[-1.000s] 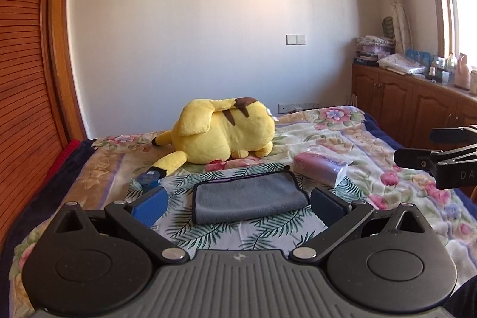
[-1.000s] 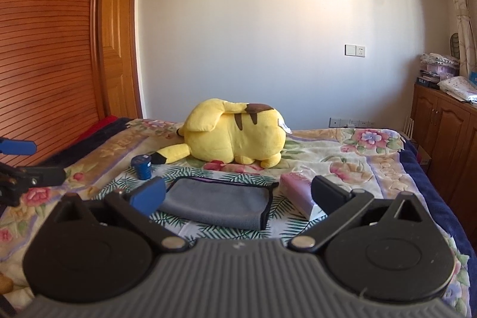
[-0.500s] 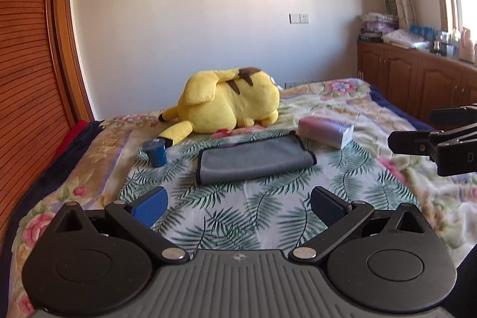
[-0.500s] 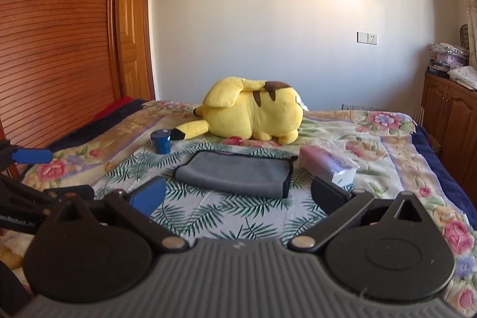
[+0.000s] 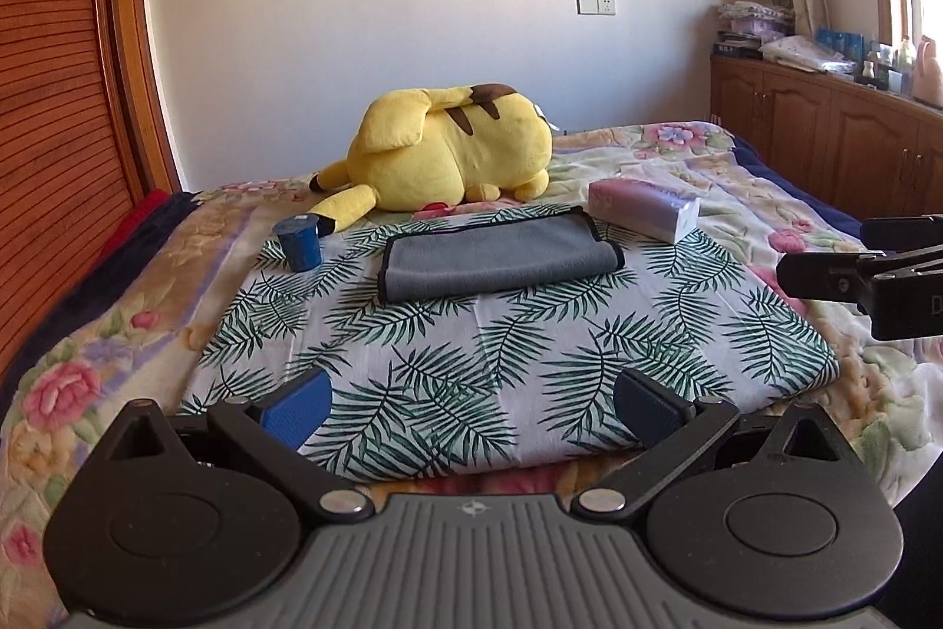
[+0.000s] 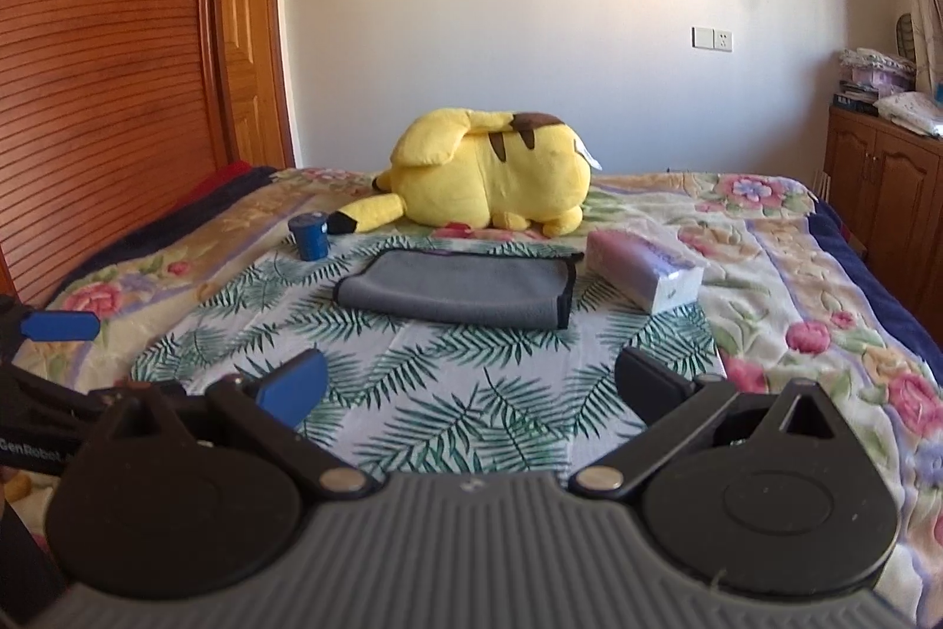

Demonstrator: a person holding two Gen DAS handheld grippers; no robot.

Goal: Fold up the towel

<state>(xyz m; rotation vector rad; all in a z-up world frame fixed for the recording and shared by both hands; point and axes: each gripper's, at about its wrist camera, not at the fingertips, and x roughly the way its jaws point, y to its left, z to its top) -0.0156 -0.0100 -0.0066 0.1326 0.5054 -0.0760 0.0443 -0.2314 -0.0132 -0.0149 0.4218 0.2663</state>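
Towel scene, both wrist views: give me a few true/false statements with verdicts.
1. The gray towel lies folded on the palm-leaf cloth. True.
2. The left tongs are shut on the towel. False: they are open and short of it.
3. The blue cup stands left of the towel. True.
4. The yellow plush sits on top of the towel. False: it lies behind it.
5. The right tongs are open and hold nothing. True.
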